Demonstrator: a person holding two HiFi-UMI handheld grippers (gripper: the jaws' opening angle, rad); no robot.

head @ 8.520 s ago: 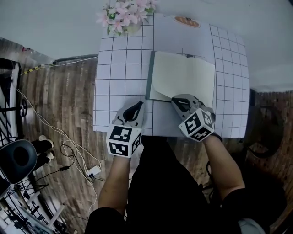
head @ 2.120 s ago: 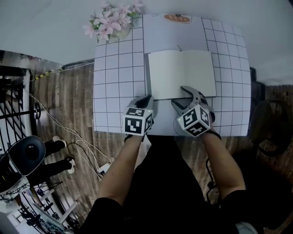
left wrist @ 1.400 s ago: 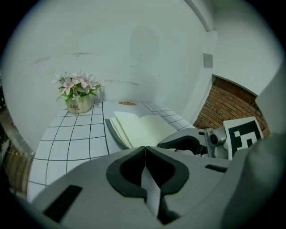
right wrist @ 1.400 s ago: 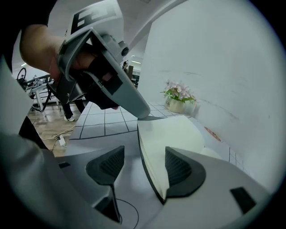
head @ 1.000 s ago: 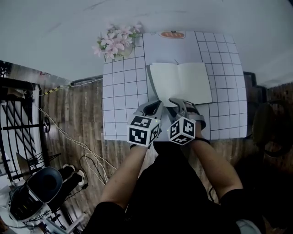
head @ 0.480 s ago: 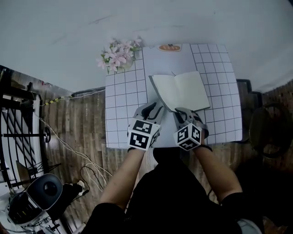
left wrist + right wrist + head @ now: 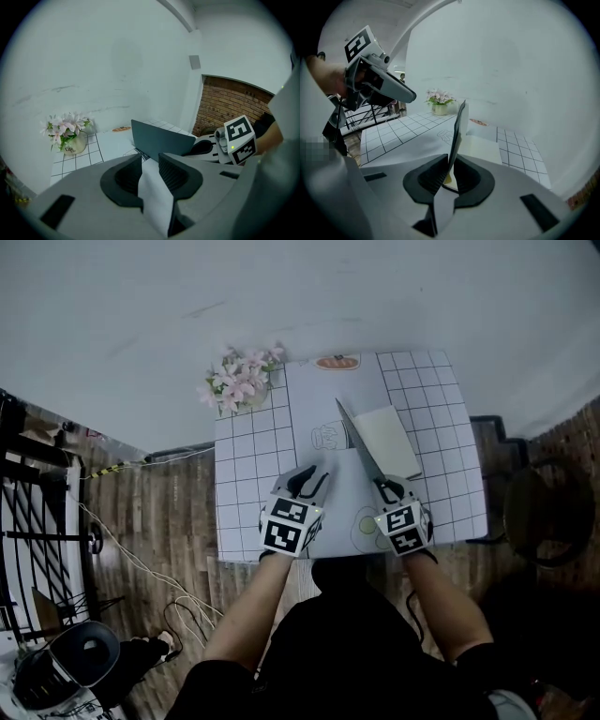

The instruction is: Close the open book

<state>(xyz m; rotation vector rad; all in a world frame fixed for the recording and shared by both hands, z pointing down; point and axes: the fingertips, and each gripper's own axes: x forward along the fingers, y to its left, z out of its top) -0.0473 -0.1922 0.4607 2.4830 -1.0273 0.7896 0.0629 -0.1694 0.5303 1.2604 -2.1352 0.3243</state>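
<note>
On the gridded table (image 7: 246, 486), the right gripper (image 7: 385, 487) pinches the raised cover (image 7: 359, 444) of the one book (image 7: 388, 435), its jaws just easing apart. The cover stands on edge, running straight away from the fingertips, with the pages flat to their right. The left gripper (image 7: 306, 480), wide and empty, hovers just left. One flowerpot (image 7: 242, 385).

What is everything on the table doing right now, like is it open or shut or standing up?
book: half closed, pages flat, dark cover standing on edge.
right gripper: pinching the cover's edge, jaws opening slightly.
left gripper: open, empty, clear of the book.
flower pot: upright at the far left corner of the table.
</note>
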